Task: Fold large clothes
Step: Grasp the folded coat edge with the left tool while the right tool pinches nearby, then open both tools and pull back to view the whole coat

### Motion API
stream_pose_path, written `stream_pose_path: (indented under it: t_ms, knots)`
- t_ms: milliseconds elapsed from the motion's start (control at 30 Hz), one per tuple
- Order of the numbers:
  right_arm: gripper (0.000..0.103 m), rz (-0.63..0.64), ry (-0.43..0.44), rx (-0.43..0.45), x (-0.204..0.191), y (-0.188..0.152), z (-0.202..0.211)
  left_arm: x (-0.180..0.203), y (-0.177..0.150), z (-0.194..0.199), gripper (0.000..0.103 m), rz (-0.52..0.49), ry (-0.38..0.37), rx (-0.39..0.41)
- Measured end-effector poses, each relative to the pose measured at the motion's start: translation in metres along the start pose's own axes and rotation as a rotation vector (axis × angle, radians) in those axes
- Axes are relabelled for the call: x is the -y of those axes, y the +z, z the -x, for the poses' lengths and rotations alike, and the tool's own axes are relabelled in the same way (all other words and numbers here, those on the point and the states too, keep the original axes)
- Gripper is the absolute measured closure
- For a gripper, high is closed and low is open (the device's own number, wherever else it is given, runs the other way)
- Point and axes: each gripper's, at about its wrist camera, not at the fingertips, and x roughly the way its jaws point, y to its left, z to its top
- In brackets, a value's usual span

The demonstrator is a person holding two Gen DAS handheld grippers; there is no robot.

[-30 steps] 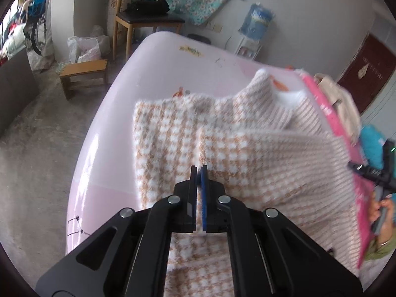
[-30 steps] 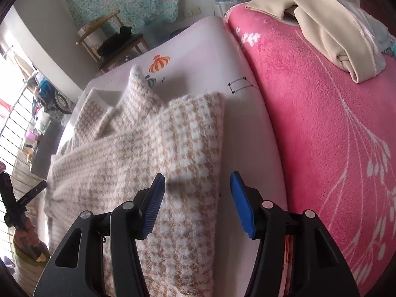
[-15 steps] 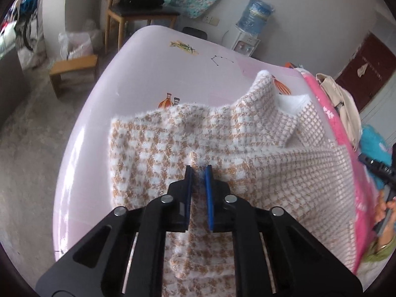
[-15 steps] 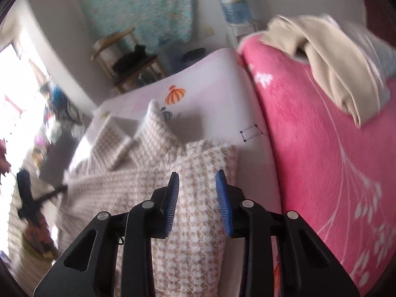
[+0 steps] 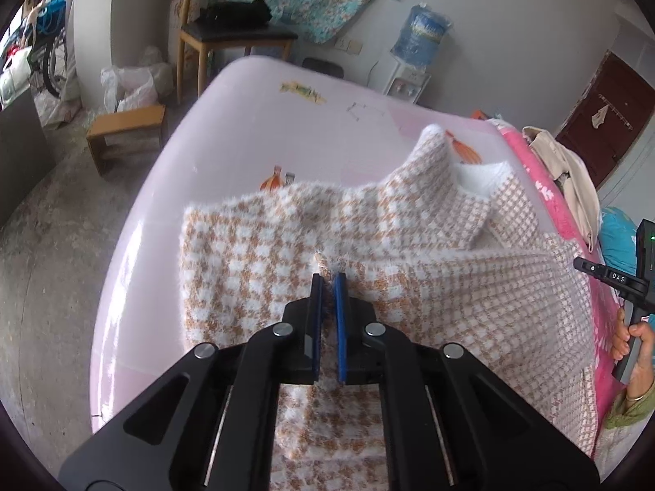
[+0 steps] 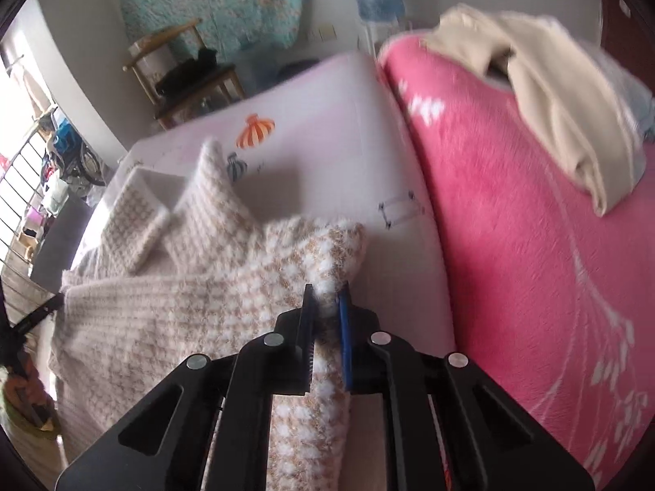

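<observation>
A fuzzy orange-and-white checked jacket point(image 5: 254, 262) lies on the pale pink bed point(image 5: 245, 131), collar toward the far end. My left gripper point(image 5: 327, 282) is shut on a raised fold of the jacket near its middle. In the right wrist view the same jacket point(image 6: 172, 319) spreads to the left, and my right gripper point(image 6: 327, 290) is shut on its thick folded edge beside the bed's right side. The right gripper's handle and the hand holding it show at the right edge of the left wrist view point(image 5: 630, 286).
A pink blanket point(image 6: 532, 245) with a beige garment point(image 6: 552, 94) on it lies right of the jacket. A wooden chair point(image 5: 229, 37), a low stool point(image 5: 127, 131), plastic bags and a water dispenser point(image 5: 417, 41) stand beyond the bed on the concrete floor.
My right gripper went from wide open to shut on the jacket's folded edge. My left gripper stayed clamped on its fold and shifted slightly along the jacket.
</observation>
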Motion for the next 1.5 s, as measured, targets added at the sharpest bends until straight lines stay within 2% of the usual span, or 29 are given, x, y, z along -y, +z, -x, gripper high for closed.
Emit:
stream_pose_path:
  t_ms: [100, 233, 267, 333, 433, 533, 600, 667, 767, 833, 933, 1033, 1100, 1133, 1167, 1200, 1300, 1367, 1400, 1433, 1467, 1500]
  knots:
    - [0.093, 0.017, -0.047, -0.014, 0.005, -0.005, -0.014, 0.002, -0.003, -0.005, 0.098, -0.011, 0.015, -0.016]
    - [0.089, -0.017, -0.016, -0.021, 0.017, -0.006, -0.019, 0.003, -0.009, -0.011, 0.096, -0.027, 0.036, -0.027]
    - [0.080, -0.018, -0.016, -0.018, 0.017, -0.005, -0.016, 0.002, -0.008, -0.009, 0.094, -0.028, 0.036, -0.028]
    - [0.071, 0.006, -0.074, 0.009, 0.013, -0.003, 0.000, 0.000, -0.005, -0.001, 0.093, -0.017, 0.037, -0.017]
    - [0.064, 0.102, -0.088, 0.074, -0.007, -0.008, 0.032, 0.004, -0.002, 0.021, 0.088, -0.051, 0.055, 0.046]
    - [0.055, 0.259, -0.036, 0.076, -0.043, -0.024, 0.043, 0.019, -0.003, 0.038, 0.085, -0.112, 0.005, 0.085]
    - [0.053, 0.359, 0.003, 0.041, -0.065, -0.037, 0.036, 0.032, -0.008, 0.034, 0.084, -0.146, -0.036, 0.047]
    - [0.053, 0.401, 0.016, 0.009, -0.077, -0.044, 0.021, 0.039, -0.015, 0.022, 0.084, -0.162, -0.012, -0.006]
    - [0.051, 0.375, 0.034, -0.104, -0.074, -0.051, -0.016, 0.037, -0.029, 0.001, 0.084, -0.173, 0.083, -0.075]
    - [0.050, 0.334, 0.060, -0.107, -0.066, -0.051, -0.020, 0.031, -0.035, 0.000, 0.084, -0.169, 0.067, -0.064]
    - [0.050, 0.304, 0.025, -0.102, -0.071, -0.047, -0.004, 0.028, -0.032, 0.013, 0.084, -0.164, 0.055, -0.054]
    - [0.050, 0.341, 0.097, -0.066, -0.090, -0.057, 0.015, 0.037, -0.032, 0.027, 0.082, -0.205, 0.010, -0.034]
    - [0.050, 0.384, 0.119, -0.068, -0.103, -0.068, 0.016, 0.048, -0.039, 0.029, 0.064, -0.245, -0.007, -0.047]
    - [0.049, 0.402, 0.102, -0.089, -0.110, -0.074, 0.006, 0.052, -0.045, 0.025, 0.059, -0.264, 0.004, -0.067]
    - [0.048, 0.416, 0.069, -0.118, -0.111, -0.080, -0.005, 0.055, -0.050, 0.017, 0.057, -0.286, 0.030, -0.096]
    - [0.047, 0.414, 0.068, -0.096, -0.109, -0.084, -0.008, 0.057, -0.058, 0.008, 0.056, -0.312, 0.062, -0.124]
    - [0.046, 0.363, 0.057, -0.095, -0.107, -0.082, 0.003, 0.061, -0.063, 0.018, 0.055, -0.322, 0.089, -0.095]
    - [0.046, 0.334, 0.062, -0.063, -0.103, -0.083, 0.014, 0.062, -0.065, 0.030, 0.050, -0.315, 0.071, -0.072]
    - [0.046, 0.319, 0.044, -0.048, -0.098, -0.085, 0.017, 0.062, -0.067, 0.035, 0.043, -0.313, 0.064, -0.062]
    - [0.046, 0.307, 0.021, -0.052, -0.094, -0.088, 0.015, 0.060, -0.070, 0.035, 0.041, -0.311, 0.071, -0.069]
    - [0.040, 0.282, 0.012, -0.073, -0.087, -0.090, 0.009, 0.057, -0.072, 0.033, 0.040, -0.308, 0.082, -0.086]
    - [0.039, 0.217, 0.055, -0.084, -0.076, -0.091, 0.005, 0.054, -0.075, 0.024, 0.040, -0.303, 0.097, -0.121]
